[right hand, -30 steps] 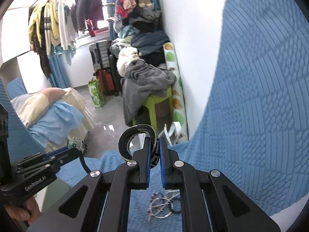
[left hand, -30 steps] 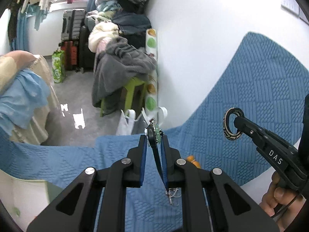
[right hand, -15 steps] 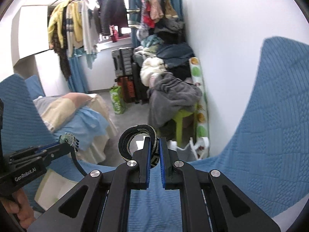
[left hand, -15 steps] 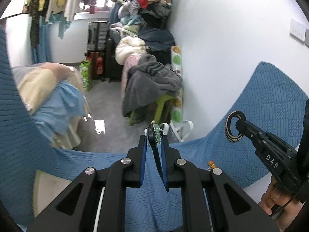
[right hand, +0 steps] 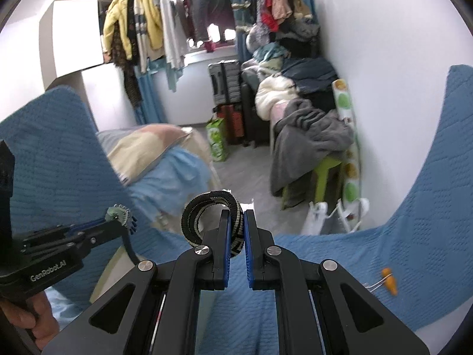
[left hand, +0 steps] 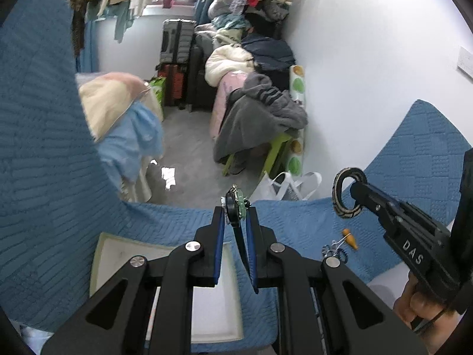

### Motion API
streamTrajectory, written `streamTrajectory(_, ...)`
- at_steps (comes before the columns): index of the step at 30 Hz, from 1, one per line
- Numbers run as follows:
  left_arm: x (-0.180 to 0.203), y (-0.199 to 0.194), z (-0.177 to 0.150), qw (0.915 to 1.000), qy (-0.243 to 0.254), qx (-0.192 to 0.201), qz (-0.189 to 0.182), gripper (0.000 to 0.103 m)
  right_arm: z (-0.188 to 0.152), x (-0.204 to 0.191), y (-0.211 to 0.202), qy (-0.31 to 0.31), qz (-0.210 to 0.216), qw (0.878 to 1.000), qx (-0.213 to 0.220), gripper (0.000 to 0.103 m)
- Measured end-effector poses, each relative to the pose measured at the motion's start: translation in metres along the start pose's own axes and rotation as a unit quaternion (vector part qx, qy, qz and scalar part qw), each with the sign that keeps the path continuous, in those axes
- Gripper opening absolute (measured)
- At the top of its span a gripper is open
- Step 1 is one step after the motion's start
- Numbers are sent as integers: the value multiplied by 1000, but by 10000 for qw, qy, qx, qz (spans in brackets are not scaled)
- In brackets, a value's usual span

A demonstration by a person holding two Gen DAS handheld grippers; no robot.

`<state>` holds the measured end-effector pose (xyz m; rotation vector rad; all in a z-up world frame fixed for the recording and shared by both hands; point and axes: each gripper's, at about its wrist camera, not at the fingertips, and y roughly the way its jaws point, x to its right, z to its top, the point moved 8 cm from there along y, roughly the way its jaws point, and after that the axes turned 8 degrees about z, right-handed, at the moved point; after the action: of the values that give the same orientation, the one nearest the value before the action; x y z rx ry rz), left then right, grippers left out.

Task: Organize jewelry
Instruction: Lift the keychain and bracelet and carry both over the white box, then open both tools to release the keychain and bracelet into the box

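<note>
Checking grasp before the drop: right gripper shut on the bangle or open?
Shut. The right gripper pinches the black-and-cream woven bangle between its blue pads, lifted above the blue bedspread.

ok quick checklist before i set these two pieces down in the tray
1. Left gripper shut on the green beaded piece: ok.
2. Right gripper shut on the black and cream bangle: ok.
3. White tray in view below the left gripper: ok.
4. Tray floor bare where visible: ok, part hidden by the gripper.
5. Orange earring on the blue cover, apart from the tray: ok.
</note>
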<state>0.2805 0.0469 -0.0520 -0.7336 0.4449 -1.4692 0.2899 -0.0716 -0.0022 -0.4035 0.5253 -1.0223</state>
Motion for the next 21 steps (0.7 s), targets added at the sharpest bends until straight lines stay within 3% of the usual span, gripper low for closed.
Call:
streamTrajectory(8,-46,16,-26,9989,-41,-361,284,15,-38,-34,31,49,144,9995,-288,6)
streamTrajectory(21,-80,59,-81,9927,80,-1121,430,15,-130,-62,93,-26,191,9909,-1334,7)
